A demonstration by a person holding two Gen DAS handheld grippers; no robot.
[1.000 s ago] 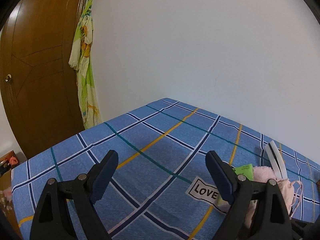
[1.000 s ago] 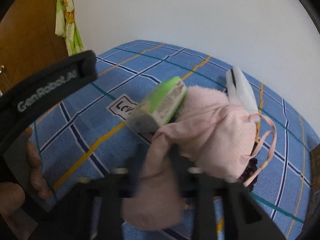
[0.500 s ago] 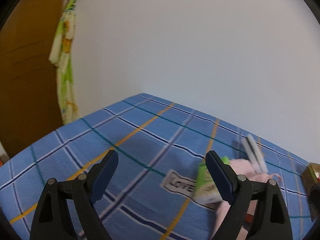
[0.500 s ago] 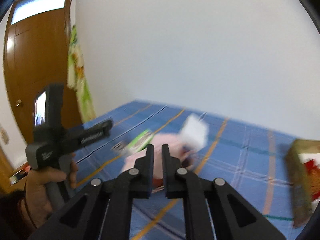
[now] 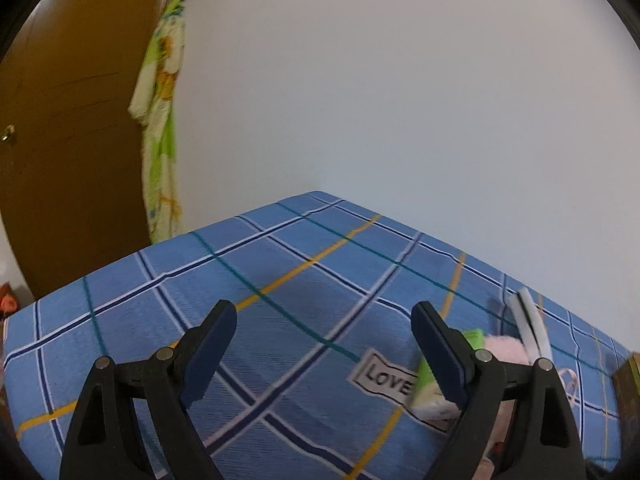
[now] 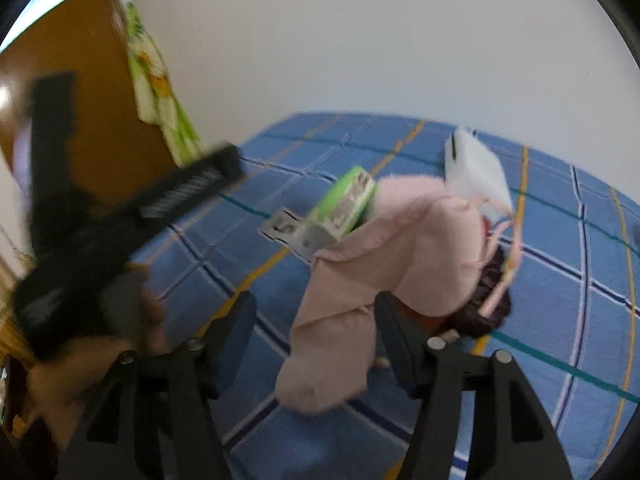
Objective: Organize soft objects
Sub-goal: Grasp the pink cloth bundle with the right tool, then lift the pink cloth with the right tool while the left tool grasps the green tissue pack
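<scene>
Pink cloth (image 6: 340, 320) lies loose on the bed (image 6: 560, 280) between the opening right gripper (image 6: 316, 328); left gripper (image 5: 324, 344) wide, empty.

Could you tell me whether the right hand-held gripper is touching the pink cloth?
Cannot tell. In the right wrist view the pink cloth lies between the opening jaws of the right hand-held gripper, but blur hides any gap at its right finger.

wall (image 5: 400, 100): white | door (image 5: 72, 140): brown wood | bed sheet (image 5: 280, 288): blue plaid
</scene>
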